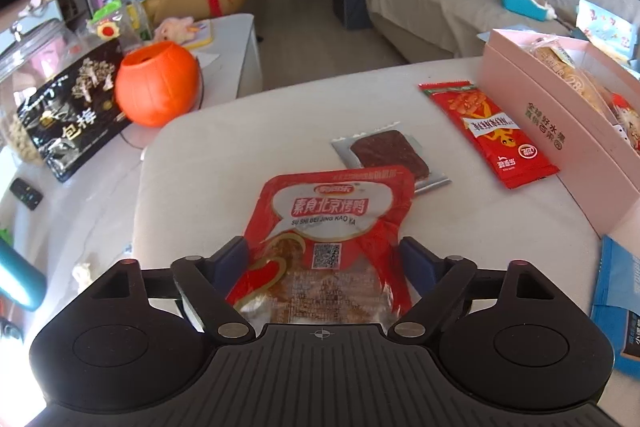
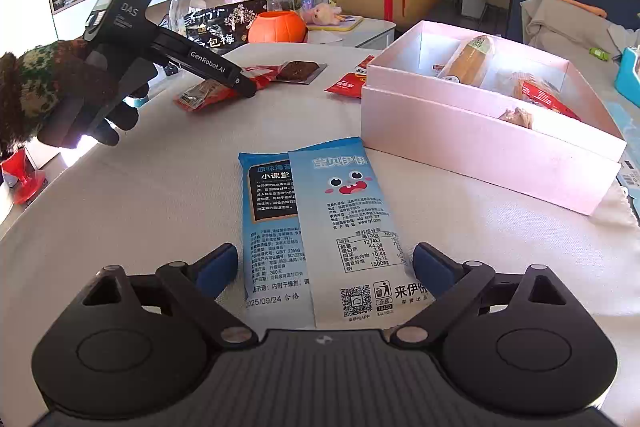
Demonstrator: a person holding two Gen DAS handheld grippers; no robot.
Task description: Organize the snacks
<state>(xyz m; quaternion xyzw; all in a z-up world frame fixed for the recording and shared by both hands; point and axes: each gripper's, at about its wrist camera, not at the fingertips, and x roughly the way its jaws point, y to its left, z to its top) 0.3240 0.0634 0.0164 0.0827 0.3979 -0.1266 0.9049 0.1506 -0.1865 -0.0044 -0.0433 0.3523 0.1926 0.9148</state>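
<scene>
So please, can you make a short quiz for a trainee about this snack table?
1. True or false: the pink cardboard box is closed with a lid.
2. What lies between the open left gripper jaws?
A. red plastic snack pouch
B. orange pumpkin bucket
3. Fill in: the right gripper straddles two light blue ___.

Key: 1 false; 2 A; 3 snack packets.

Both grippers' jaws wide apart
</scene>
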